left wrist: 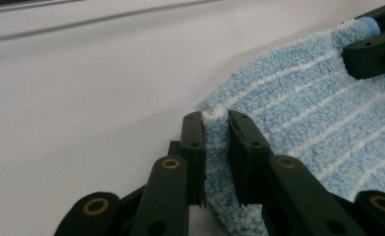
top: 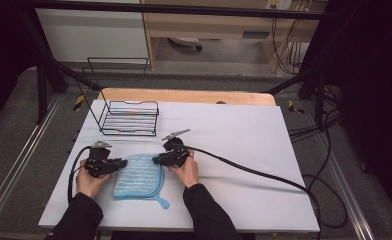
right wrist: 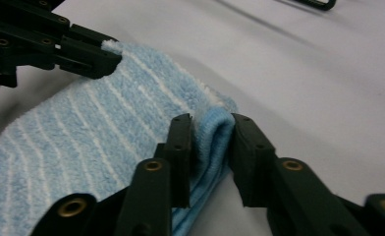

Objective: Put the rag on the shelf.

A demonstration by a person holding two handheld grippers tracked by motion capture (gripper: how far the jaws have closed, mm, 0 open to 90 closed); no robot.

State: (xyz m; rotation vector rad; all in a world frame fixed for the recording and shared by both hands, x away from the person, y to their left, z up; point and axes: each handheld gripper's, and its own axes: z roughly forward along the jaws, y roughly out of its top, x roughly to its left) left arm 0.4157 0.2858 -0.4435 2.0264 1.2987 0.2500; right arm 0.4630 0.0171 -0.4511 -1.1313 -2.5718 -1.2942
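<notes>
Where the high view looks down on the white table (top: 234, 150), a folded blue towel (top: 138, 176) with thin white stripes lies near the front edge, between the person's two hands. Left gripper (top: 118, 163) at the towel's 10 o'clock corner; right gripper (top: 156, 160) at its 1 o'clock corner. Both corners sit at the far edge of the cloth. A small blue loop trails off the towel at 5 o'clock. From this height the jaw gaps are too small to read.

Left gripper view: left gripper (left wrist: 215, 147) has its two black jaws closed in on a fold of the towel (left wrist: 308, 113), pile pinched between the pads, so it is grasping the cloth corner. At 2 o'clock in that frame the other tool's black jaws sit on the far corner.

Right gripper view: right gripper (right wrist: 211, 157) straddles the towel's (right wrist: 82, 142) doubled blue hem; the jaw at 9 o'clock touches the cloth, the one at 3 o'clock looks just beside it. Cannot tell if the grip is fully clamped. At 10 o'clock, the left tool's jaws sit closed on their corner.

High view alone gives the surroundings: a black wire basket (top: 130, 118) stands at 12 o'clock from the towel, well apart from it, and a cable (top: 254, 172) runs from the right gripper toward 4 o'clock.
</notes>
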